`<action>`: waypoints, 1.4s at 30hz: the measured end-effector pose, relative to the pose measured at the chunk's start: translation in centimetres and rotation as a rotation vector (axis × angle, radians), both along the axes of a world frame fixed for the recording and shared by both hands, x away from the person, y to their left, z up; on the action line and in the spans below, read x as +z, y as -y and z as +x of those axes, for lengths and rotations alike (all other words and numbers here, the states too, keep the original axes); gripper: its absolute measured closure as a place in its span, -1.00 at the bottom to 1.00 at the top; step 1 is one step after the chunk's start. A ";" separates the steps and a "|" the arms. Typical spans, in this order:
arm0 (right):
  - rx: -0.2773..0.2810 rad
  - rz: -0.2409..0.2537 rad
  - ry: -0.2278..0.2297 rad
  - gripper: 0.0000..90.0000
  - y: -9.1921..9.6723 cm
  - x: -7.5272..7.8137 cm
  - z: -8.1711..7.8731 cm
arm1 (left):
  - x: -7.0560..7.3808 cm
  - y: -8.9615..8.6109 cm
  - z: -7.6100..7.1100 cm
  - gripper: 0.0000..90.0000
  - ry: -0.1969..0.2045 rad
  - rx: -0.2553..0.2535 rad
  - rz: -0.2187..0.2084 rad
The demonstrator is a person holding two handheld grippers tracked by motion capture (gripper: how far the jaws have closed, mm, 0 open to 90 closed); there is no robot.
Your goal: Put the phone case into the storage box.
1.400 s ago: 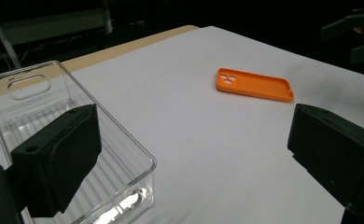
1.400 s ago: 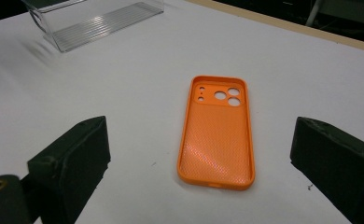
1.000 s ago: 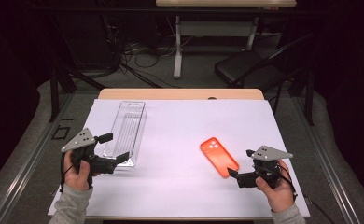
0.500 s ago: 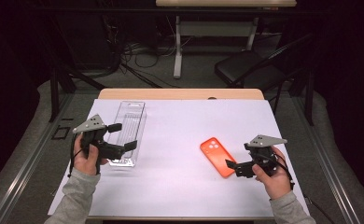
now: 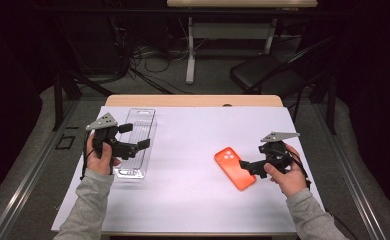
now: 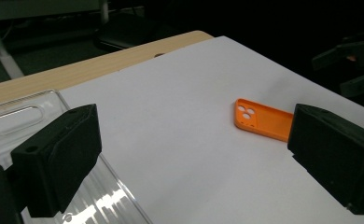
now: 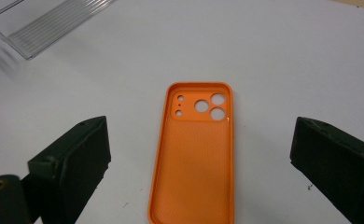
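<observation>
An orange phone case (image 5: pixel 234 167) lies inside-up on the white table cover, right of centre. My right gripper (image 5: pixel 247 166) is open just to its right, jaws pointing at it. In the right gripper view the case (image 7: pixel 196 149) lies flat between the wide-open jaws of that gripper (image 7: pixel 201 163), camera holes at the far end. A clear plastic tray (image 5: pixel 142 117) lies at the left. My left gripper (image 5: pixel 134 136) is held open above the tray with nothing in it. In the left gripper view, the tray (image 6: pixel 17 116) is at lower left and the case (image 6: pixel 264 120) is farther off.
The white cover (image 5: pixel 193 135) spans most of the table, with a wooden strip (image 5: pixel 193 100) bare at the far edge. A black chair (image 5: pixel 255 72) and cables stand on the floor beyond. The right gripper (image 6: pixel 353 60) appears far right in the left gripper view.
My left gripper has moved forward and right, from beside the tray's near end to above the tray. My right gripper has moved forward and slightly left, closer to the orange case.
</observation>
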State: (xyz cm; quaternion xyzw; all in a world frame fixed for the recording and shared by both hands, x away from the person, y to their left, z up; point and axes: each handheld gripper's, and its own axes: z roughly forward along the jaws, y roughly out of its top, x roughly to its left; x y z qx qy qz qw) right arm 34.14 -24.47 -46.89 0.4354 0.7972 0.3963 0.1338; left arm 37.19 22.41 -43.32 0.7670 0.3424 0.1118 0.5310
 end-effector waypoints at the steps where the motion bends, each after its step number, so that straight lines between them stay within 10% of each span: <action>1: 0.000 0.000 0.000 -0.89 0.0 0.0 0.0 | 0.0 0.0 0.0 -0.93 0.000 0.000 0.000; 28: -0.003 -0.134 -0.073 -0.93 -1.9 -0.4 3.5 | -1.2 -0.3 1.0 -0.99 -0.042 0.071 0.032; 42: 0.028 -0.202 -0.151 -0.45 -2.8 -1.5 5.0 | -1.1 -0.1 0.4 -0.98 -0.033 0.074 0.059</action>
